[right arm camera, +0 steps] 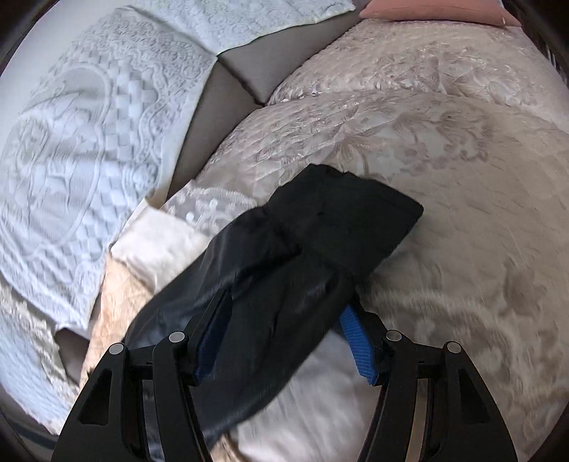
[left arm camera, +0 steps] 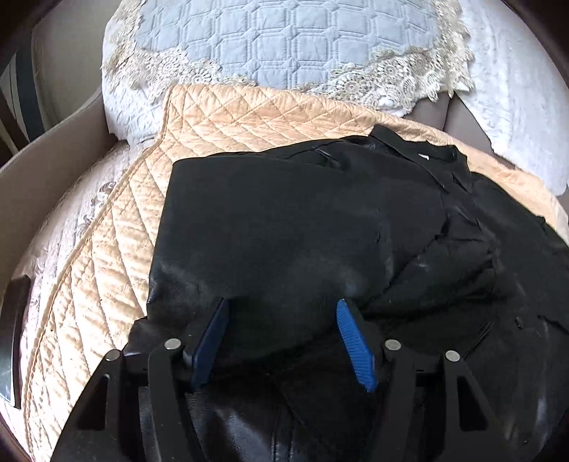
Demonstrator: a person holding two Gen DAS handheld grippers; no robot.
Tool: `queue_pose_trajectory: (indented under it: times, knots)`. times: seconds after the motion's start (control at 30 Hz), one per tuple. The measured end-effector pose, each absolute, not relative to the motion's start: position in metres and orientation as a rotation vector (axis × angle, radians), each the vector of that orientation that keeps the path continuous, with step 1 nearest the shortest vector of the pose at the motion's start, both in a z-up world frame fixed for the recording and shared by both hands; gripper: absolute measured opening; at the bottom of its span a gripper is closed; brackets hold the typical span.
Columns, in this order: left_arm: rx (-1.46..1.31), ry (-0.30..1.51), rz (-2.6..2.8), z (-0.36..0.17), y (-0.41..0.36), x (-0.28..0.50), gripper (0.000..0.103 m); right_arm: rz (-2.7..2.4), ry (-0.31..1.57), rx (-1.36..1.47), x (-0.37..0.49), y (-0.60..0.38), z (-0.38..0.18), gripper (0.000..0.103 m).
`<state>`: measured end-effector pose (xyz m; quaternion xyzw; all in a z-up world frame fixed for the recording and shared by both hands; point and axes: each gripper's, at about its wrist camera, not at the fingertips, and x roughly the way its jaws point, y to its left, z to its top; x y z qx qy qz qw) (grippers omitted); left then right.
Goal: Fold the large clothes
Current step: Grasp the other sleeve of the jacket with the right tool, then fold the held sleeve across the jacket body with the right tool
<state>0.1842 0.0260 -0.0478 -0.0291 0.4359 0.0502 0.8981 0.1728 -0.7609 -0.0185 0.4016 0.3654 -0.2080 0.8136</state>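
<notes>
A large black leather jacket point(left arm camera: 284, 227) lies spread on a peach quilted sofa cover point(left arm camera: 106, 270), its collar at the far right. My left gripper point(left arm camera: 281, 309) is open, its blue pads point(left arm camera: 352, 337) apart over the jacket's near part. In the right wrist view a black sleeve point(right arm camera: 302, 256) with a ribbed cuff stretches away over a beige embroidered cover point(right arm camera: 444, 199). My right gripper point(right arm camera: 284, 305) is open with the sleeve lying between its fingers; whether the pads touch the cloth I cannot tell.
A blue quilted cushion with a lace edge point(left arm camera: 284, 46) stands behind the jacket. White textured covers point(right arm camera: 89, 160) lie on the sofa back. A dark flat object point(left arm camera: 14, 330) sits at the sofa's left edge. A pink cushion point(right arm camera: 437, 10) is far back.
</notes>
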Motion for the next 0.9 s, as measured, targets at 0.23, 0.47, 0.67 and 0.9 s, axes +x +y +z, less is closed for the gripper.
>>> queue_pose_trajectory:
  times: [0.23,0.47,0.67,0.9]
  knots:
    - [-0.047,0.902,0.077,-0.040,0.024,0.183,0.068,-0.382,0.728,0.730,0.182,-0.730,0.049,0.003]
    - [-0.048,0.840,0.010,-0.010,0.013,0.163,0.068,-0.049,0.636,0.509,0.191,-0.602,0.150,0.003]
    - [-0.042,0.796,-0.039,0.009,0.007,0.143,0.068,0.229,0.695,0.408,0.206,-0.473,0.150,0.003]
    - [-0.053,0.820,-0.051,0.005,0.011,0.136,0.068,0.408,0.961,0.352,0.230,-0.355,0.042,0.005]
